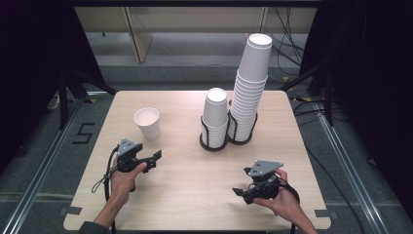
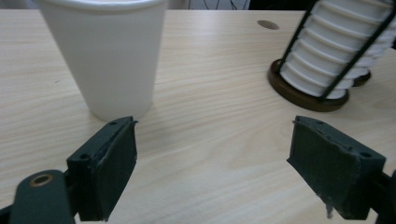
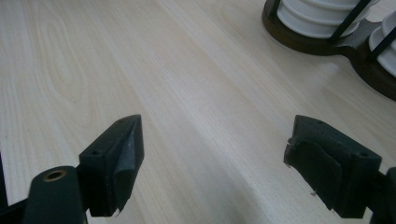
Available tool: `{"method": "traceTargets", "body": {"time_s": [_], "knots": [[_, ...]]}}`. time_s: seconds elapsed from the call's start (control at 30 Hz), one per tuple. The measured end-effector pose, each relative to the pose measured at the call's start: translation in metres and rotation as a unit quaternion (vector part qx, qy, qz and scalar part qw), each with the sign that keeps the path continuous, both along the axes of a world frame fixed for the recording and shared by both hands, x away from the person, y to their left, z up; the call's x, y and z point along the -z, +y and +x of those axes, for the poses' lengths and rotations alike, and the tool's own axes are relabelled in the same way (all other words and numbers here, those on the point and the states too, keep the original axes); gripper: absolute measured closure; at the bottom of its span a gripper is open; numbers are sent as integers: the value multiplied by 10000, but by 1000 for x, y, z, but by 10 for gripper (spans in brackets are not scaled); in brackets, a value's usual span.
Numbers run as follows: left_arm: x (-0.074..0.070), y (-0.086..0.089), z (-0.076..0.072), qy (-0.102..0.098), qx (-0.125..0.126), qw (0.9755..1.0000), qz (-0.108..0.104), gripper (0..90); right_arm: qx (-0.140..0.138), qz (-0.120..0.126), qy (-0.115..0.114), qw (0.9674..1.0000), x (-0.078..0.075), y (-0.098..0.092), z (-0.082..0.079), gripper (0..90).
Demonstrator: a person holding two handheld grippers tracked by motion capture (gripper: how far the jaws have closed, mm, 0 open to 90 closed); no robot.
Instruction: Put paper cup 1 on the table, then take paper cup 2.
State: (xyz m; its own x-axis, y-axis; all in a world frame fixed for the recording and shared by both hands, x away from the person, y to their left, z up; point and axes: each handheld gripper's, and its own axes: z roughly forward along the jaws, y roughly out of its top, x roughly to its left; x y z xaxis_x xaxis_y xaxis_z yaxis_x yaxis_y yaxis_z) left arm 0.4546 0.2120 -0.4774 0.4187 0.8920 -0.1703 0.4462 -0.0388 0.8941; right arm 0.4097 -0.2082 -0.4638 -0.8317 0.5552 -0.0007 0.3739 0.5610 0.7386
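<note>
A single white paper cup [image 1: 147, 123] stands upright on the left part of the wooden table [image 1: 185, 185]. My left gripper [image 1: 157, 158] rests just in front of it and to its right, jaws open with nothing between them. In the left gripper view the cup [image 2: 105, 56] rises just beyond the left jaw of that gripper [image 2: 212, 163], apart from it. My right gripper [image 1: 237, 191] sits near the front right of the table, open and empty, pointing left. In the right gripper view bare wood lies between the jaws of that gripper [image 3: 212, 163].
Two black wire holders stand at the middle back: a short stack of upturned cups [image 1: 215, 119] and a tall leaning stack [image 1: 250, 87]. The short stack [image 2: 327, 51] shows far right ahead of the left gripper. A holder base [image 3: 303, 32] sits beyond the right gripper.
</note>
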Motion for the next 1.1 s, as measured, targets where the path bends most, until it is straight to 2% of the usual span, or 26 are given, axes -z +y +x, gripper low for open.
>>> {"method": "traceTargets", "body": {"time_s": [0.13, 0.23, 0.33, 0.37, 0.43, 0.5, 0.63, 0.7, 0.73, 0.77, 0.83, 0.87, 0.9, 0.97, 1.07, 1.1], "knots": [[-7, -10, -15, -77, 91, 9999, 15, 148, -18, 8, -15, 10000, 0, 0, 0, 192], [-8, -15, -26, -125, 205, 9997, -62, 148, 35, 9, -1, 10000, -1, -1, 0, 192], [-6, -19, -33, -187, 311, 9993, -112, 147, 17, 1, -10, 10000, 0, -2, 1, 192], [-6, -20, -35, -145, 322, 9993, -79, 147, 19, -14, -26, 10000, 0, -2, 1, 192], [-3, -23, -40, -162, 353, 9991, -144, 147, -10, -18, -57, 10000, 0, -2, 1, 192], [-1, -25, -46, -116, 402, 9991, -90, 147, 3, -20, -80, 10000, 0, -2, 0, 192], [3, -30, -56, -171, 537, 9984, -39, 147, 33, -12, -74, 10000, -2, -3, 0, 192], [5, -33, -62, -167, 563, 9983, 12, 147, 126, 21, -3, 9999, -4, -3, 0, 192], [6, -34, -64, -153, 612, 9980, -8, 147, 111, 45, -137, 9998, -4, -4, 1, 192], [7, -34, -66, -161, 643, 9978, 13, 147, 156, 57, -100, 9998, -5, -4, 2, 192], [7, -36, -71, -157, 679, 9976, 15, 147, 183, 114, -166, 9996, -7, -6, 3, 193], [8, -37, -74, -164, 708, 9974, 14, 147, 224, 138, -100, 9996, -9, -6, 3, 193], [8, -38, -76, -180, 732, 9972, 6, 147, 257, 132, -195, 9994, -11, -7, 4, 192], [9, -39, -80, -198, 763, 9969, 90, 147, 359, 187, -171, 9990, -15, -10, 5, 193], [12, -42, -85, -183, 881, 9959, 84, 147, 559, 397, -308, 9972, -24, -15, 10, 191], [12, -43, -87, -159, 898, 9958, 71, 147, 602, 473, -251, 9967, -28, -17, 12, 191]]}}
